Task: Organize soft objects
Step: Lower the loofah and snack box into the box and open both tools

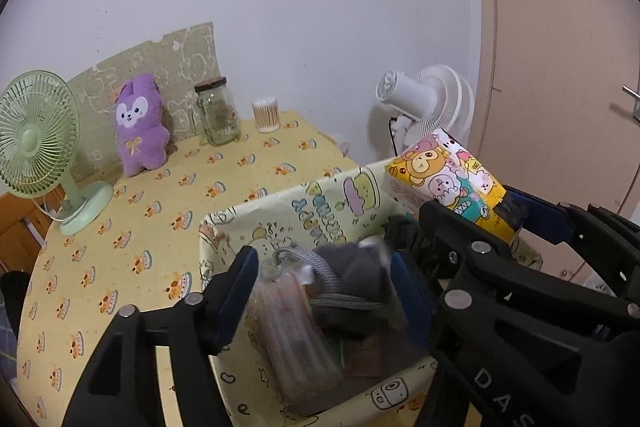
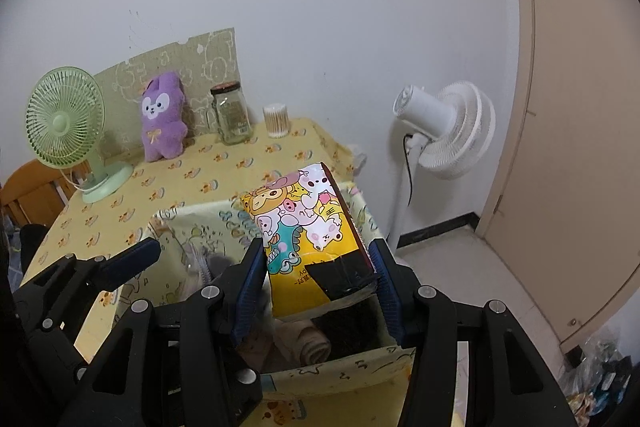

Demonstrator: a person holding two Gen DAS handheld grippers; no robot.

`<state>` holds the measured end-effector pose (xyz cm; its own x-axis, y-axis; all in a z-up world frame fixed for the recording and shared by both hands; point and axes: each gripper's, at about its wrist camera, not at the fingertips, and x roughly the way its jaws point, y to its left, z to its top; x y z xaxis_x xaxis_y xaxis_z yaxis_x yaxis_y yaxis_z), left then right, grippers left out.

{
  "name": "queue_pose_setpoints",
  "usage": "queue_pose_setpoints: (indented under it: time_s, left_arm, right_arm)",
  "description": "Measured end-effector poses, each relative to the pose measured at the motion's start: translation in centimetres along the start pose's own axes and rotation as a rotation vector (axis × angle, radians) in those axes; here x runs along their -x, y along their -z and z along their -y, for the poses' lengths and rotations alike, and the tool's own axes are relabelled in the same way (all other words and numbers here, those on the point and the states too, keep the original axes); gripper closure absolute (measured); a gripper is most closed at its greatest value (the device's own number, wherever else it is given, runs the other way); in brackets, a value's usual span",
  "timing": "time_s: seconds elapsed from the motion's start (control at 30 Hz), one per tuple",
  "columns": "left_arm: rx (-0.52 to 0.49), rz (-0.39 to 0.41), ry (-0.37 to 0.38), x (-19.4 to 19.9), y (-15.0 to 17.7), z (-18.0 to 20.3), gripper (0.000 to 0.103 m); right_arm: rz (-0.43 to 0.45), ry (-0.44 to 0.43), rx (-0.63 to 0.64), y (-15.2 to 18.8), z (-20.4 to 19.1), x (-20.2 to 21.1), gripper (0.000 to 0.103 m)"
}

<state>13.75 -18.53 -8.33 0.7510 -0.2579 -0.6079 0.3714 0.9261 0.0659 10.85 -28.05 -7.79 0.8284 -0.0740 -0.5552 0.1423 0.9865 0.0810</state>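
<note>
A cartoon-printed fabric storage box (image 1: 320, 215) stands on the table's near right part; it also shows in the right wrist view (image 2: 192, 231). My left gripper (image 1: 324, 287) is over the box, jaws apart around a clear plastic pouch (image 1: 288, 323) with a grey cord and dark cloth; grip is unclear. My right gripper (image 2: 320, 279) is shut on a yellow cartoon tissue pack (image 2: 308, 231), held tilted above the box; the pack shows in the left wrist view (image 1: 444, 179). A rolled beige towel (image 2: 312, 343) lies inside the box. A purple plush bunny (image 1: 140, 127) leans against the back wall.
On the yellow tablecloth (image 1: 160, 211) stand a green desk fan (image 1: 40, 143), a glass jar (image 1: 218, 113) and a cotton swab tub (image 1: 266, 115). A white floor fan (image 2: 448, 131) stands right of the table by a beige door (image 2: 580, 147).
</note>
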Motion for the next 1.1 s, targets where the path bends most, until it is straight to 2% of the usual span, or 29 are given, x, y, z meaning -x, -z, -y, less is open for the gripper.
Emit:
queue_pose_setpoints:
  time_s: [0.2, 0.37, 0.53, 0.63, 0.7, 0.8, 0.9, 1.1]
  left_arm:
    - [0.003, -0.022, 0.005, -0.5, 0.1, -0.3, 0.013]
    - [0.011, -0.049, -0.004, -1.1, 0.0, -0.9, 0.011]
    - [0.026, -0.050, 0.019, -1.3, -0.1, -1.3, 0.009]
    - [0.020, -0.052, 0.017, -1.4, -0.1, -1.1, 0.008]
    - [0.018, -0.053, 0.017, -1.4, -0.1, -0.9, 0.007]
    - [0.017, -0.057, 0.022, -1.4, -0.2, -0.7, 0.005]
    - [0.016, -0.049, 0.022, -0.9, -0.1, -0.4, 0.004]
    - [0.008, -0.024, 0.014, 0.5, -0.1, -0.3, 0.001]
  right_arm:
    - [-0.009, -0.013, -0.003, 0.1, -0.3, -0.7, 0.048]
    - [-0.018, -0.031, -0.007, -0.1, -0.8, -1.6, 0.046]
    - [-0.041, -0.053, -0.037, -0.3, -1.0, -2.5, 0.045]
    - [-0.059, -0.046, -0.046, -0.3, -0.8, -2.8, 0.039]
    - [-0.068, -0.038, -0.052, -0.3, -0.6, -3.0, 0.025]
    - [-0.080, -0.042, -0.059, -0.2, -0.3, -2.9, 0.016]
    - [-0.069, -0.024, -0.060, -0.2, -0.1, -2.4, 0.012]
    - [-0.045, -0.004, -0.057, -0.1, -0.2, -0.8, 0.010]
